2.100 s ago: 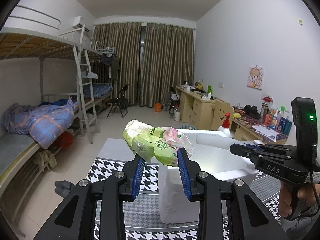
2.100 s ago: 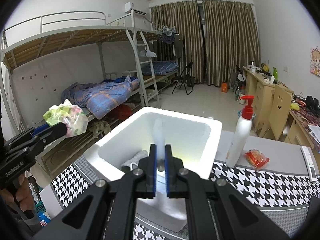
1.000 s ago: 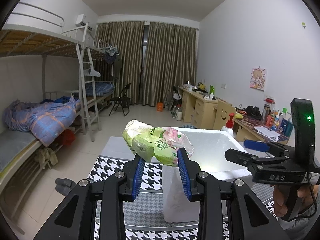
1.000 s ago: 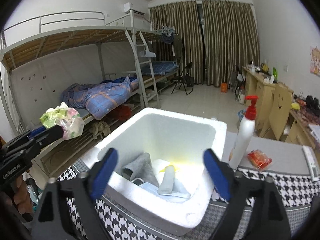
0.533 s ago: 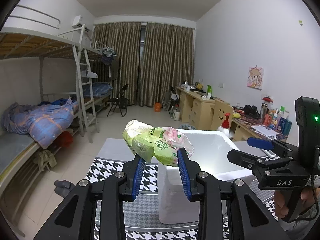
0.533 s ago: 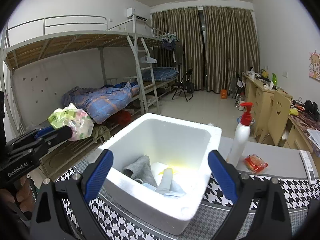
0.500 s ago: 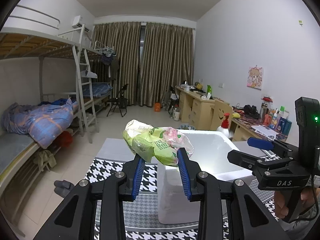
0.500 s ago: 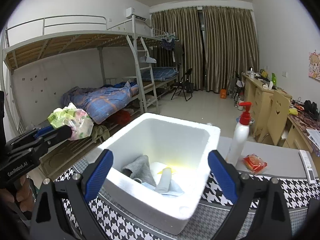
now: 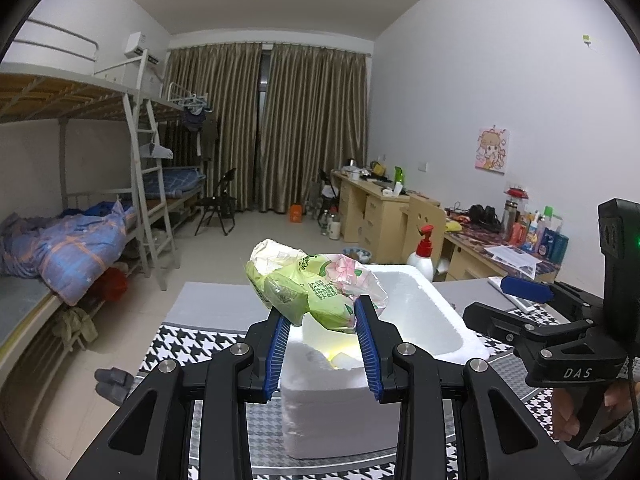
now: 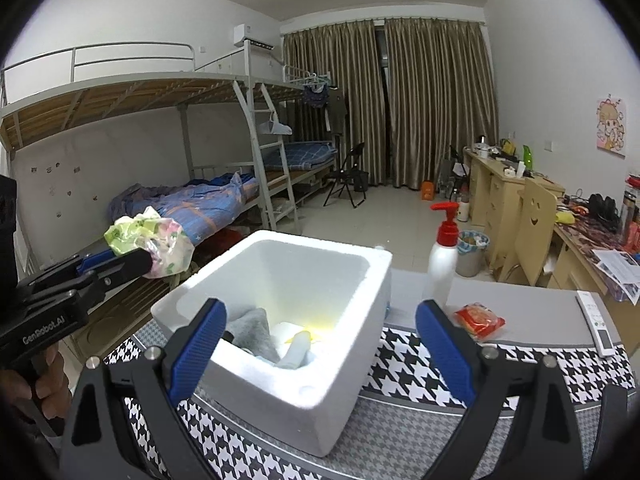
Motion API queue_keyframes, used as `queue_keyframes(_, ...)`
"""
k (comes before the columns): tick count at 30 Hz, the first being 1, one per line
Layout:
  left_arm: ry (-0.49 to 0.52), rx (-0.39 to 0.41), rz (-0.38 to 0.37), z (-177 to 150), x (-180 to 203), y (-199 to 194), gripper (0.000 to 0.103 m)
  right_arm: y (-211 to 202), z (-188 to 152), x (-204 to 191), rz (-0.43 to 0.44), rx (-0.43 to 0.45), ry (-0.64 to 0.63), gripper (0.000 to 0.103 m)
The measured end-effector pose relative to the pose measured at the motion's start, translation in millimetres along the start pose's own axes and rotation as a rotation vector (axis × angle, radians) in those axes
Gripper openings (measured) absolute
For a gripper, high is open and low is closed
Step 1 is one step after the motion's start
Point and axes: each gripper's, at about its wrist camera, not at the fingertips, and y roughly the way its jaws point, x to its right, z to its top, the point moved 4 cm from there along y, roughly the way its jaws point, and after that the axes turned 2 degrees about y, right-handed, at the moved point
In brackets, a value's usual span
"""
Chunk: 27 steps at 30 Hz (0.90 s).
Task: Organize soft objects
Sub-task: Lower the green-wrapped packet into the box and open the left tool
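Partly done: grey cloth [image 10: 256, 330] and other soft bits already in foam box [image 10: 360, 264], between wide-apart right gripper [image 10: 320, 332] tips. Still outside: tissue pack [image 9: 316, 294], clamped in left gripper [image 9: 322, 322], near box rim.

Left gripper [image 9: 322, 334]: held level and raised, blue-padded fingers [image 9: 277, 350] drawn in part-way and clamped on a crumpled bag [image 9: 316, 288]; the holding hand [image 10: 38, 388] was partly visible at its handle. Right gripper [image 10: 320, 344]: held alongside on the right, pointed forward and slightly down, blue pads [image 10: 440, 346] spread wide with nothing between them; the person's hand [image 9: 580, 412] gripped its handle from below.
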Motion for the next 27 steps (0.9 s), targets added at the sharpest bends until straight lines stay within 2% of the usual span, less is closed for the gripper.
queue_keyframes(27, 0.057, -0.044, -0.078, 2.6, 40.8, 26.2, 0.035, -23.3, -11.6, 44.1, -0.081, 0.032, 0.063, 0.098)
